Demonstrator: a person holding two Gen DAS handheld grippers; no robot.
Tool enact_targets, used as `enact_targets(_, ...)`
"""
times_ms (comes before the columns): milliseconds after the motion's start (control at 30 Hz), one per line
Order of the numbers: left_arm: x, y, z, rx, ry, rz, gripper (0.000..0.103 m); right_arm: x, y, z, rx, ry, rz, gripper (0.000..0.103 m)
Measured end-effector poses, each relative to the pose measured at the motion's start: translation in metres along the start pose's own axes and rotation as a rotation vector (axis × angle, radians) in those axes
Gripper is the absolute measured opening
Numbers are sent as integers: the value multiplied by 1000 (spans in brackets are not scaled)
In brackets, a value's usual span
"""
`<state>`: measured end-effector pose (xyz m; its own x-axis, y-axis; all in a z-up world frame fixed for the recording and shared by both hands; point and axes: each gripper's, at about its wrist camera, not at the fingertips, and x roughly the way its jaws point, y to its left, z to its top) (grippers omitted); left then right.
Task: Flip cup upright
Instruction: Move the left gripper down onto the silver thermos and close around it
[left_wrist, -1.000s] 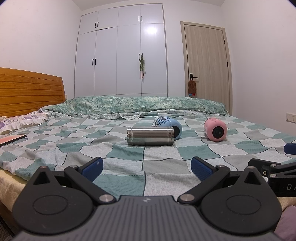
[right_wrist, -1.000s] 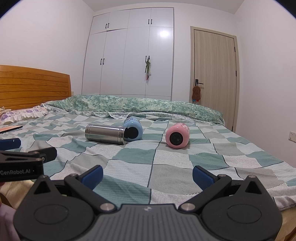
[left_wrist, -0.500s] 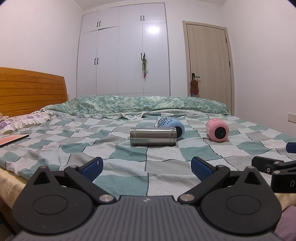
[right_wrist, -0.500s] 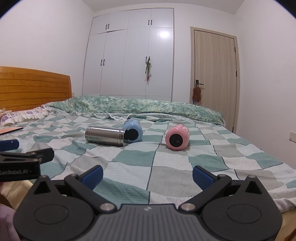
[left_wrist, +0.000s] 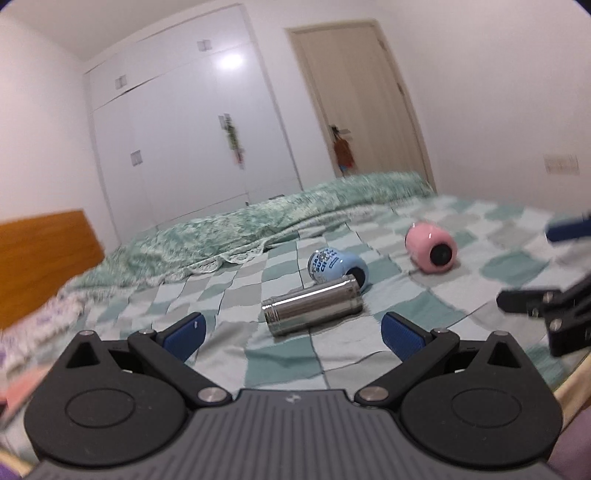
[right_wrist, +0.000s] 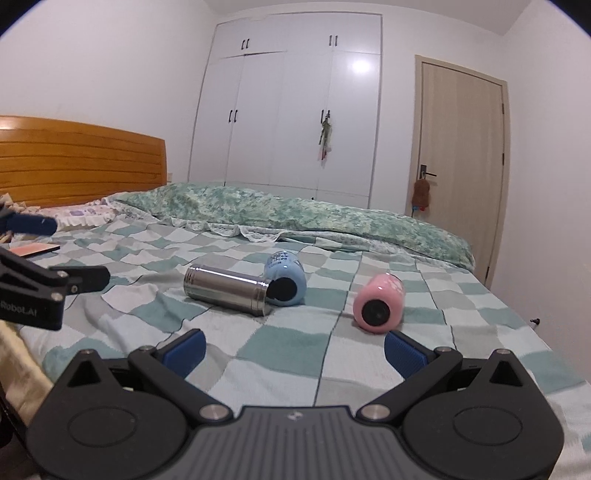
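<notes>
Three cups lie on their sides on the checked bed cover. A steel cup (left_wrist: 313, 306) (right_wrist: 228, 291) lies across the middle. A light blue cup (left_wrist: 338, 265) (right_wrist: 285, 278) lies against its far end, and a pink cup (left_wrist: 430, 248) (right_wrist: 379, 304) lies to the right. My left gripper (left_wrist: 291, 334) is open and empty, tilted, just short of the steel cup. My right gripper (right_wrist: 293, 349) is open and empty, near the pink cup. Each gripper shows at the edge of the other's view.
The bed (right_wrist: 461, 306) fills the foreground, with a bunched green quilt (right_wrist: 295, 216) behind the cups. A wooden headboard (right_wrist: 74, 162) is at the left, white wardrobes (right_wrist: 291, 122) and a door (right_wrist: 461, 166) stand behind. An orange book (right_wrist: 35, 250) lies at the left.
Both grippers have moved forward over the bed toward the cups. The left gripper has rolled, so its view is tilted and blurred. The cups have not moved.
</notes>
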<state>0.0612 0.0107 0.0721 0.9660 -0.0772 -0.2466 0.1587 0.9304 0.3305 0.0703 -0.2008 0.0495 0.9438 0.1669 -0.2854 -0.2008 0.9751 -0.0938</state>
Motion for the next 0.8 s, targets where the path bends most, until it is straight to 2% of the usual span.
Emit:
enact_targets(267, 84, -2, 16, 272, 66, -60, 103, 65, 3, 26, -62, 44, 29, 103)
enact_targets(533, 168, -2, 25, 441, 138, -140, 103, 140, -3, 42, -106, 123, 73, 103)
enact_targets(800, 257, -21, 3, 626, 242, -229, 101, 204, -22, 33, -96, 229, 97, 103)
